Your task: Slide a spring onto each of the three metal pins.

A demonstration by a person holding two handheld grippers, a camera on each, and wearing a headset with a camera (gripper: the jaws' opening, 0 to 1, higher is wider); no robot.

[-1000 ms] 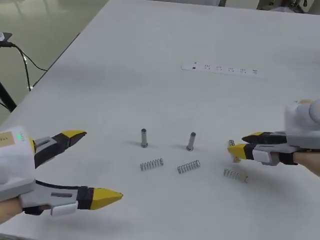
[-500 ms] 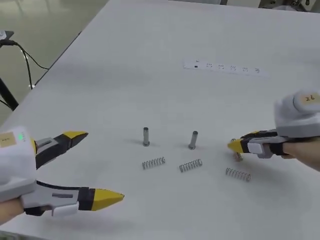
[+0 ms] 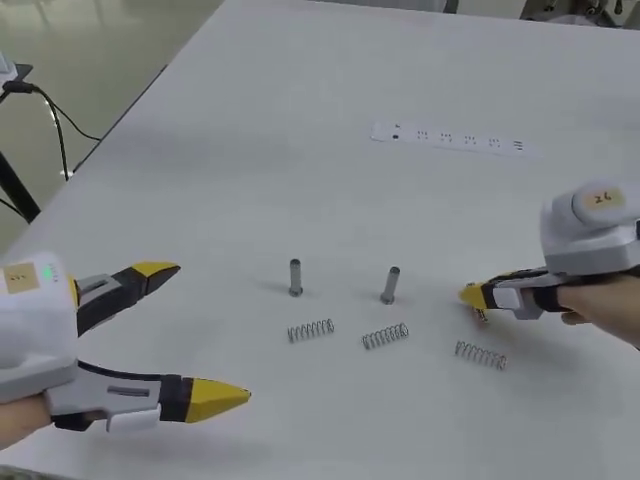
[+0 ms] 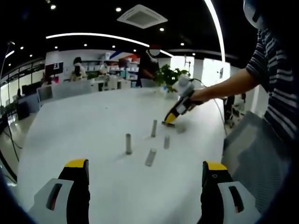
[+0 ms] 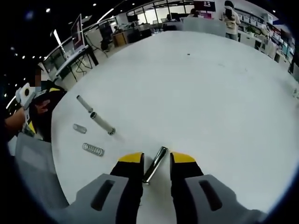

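Head view: my left gripper (image 3: 186, 333) hangs above the near-left of the table (image 3: 300, 120), jaws spread wide, holding nothing and touching nothing. My right gripper (image 3: 468, 295) is low at the right with its jaws drawn narrow, tips just over the table surface. The third pin (image 3: 482, 316) is a small tilted sliver right under those tips.

Count of pins: three. The left pin (image 3: 295, 277) and middle pin (image 3: 391, 284) stand upright and bare, well apart from both grippers.

Count of springs: three, all lying flat in a row nearer to me than the pins: left spring (image 3: 310, 330), middle spring (image 3: 385, 336), right spring (image 3: 480, 355). The right spring lies near the right gripper but apart from it. A power strip (image 3: 445, 138) lies far back.

Left gripper view: the left gripper (image 4: 145, 165) has its jaws wide, with bare table between them. Ahead stand two pins and two springs; beyond them is the right gripper (image 4: 172, 117), tips down at the table.

Right gripper view: the right gripper (image 5: 156, 161) has a narrow gap, and the third pin (image 5: 155, 164) lies slanted inside it, its lower end against one jaw. I cannot tell whether it is pinched. Two pins and two springs show off to the side.
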